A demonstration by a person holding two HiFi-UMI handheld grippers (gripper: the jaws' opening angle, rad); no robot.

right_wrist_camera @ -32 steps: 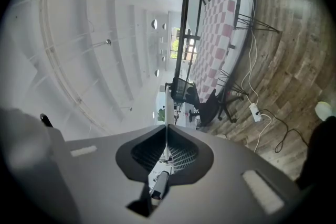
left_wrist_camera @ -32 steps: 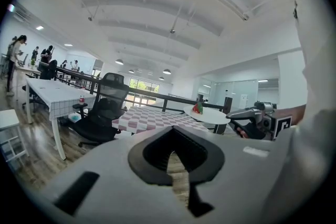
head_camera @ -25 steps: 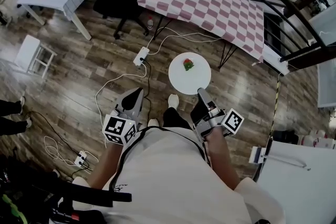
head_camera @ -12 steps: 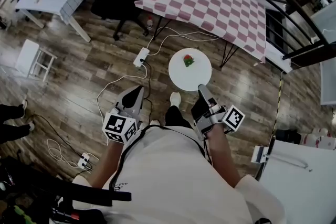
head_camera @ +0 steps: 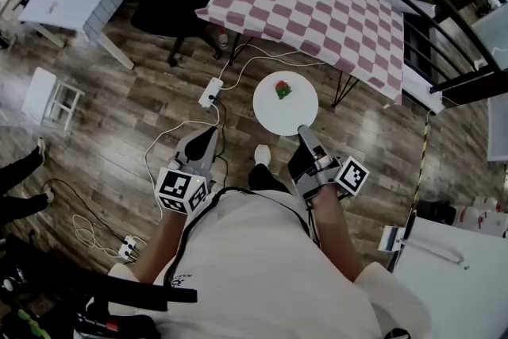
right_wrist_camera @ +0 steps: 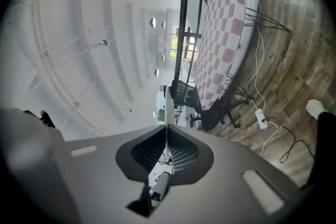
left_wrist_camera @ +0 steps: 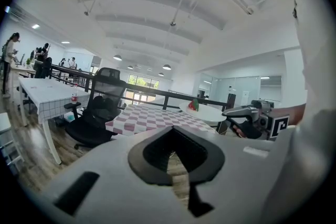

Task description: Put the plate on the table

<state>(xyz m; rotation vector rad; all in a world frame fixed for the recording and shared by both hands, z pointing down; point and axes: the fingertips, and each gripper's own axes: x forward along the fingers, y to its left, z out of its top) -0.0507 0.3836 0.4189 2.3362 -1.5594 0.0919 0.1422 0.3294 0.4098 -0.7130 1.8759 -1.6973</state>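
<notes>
Jaws of right gripper (head_camera: 304,132) pinch the plate (head_camera: 286,105) (a red-green bit (head_camera: 283,90) on it); left gripper (head_camera: 209,137) closed, empty.

Bright, even indoor light; strong fisheye warping at edges.

White shirt (head_camera: 262,266), white shoe (head_camera: 261,154), black-and-white marker cubes (head_camera: 181,191)

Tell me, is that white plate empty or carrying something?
Not empty: a small red-and-green item sits on the plate, near its far edge.
</notes>
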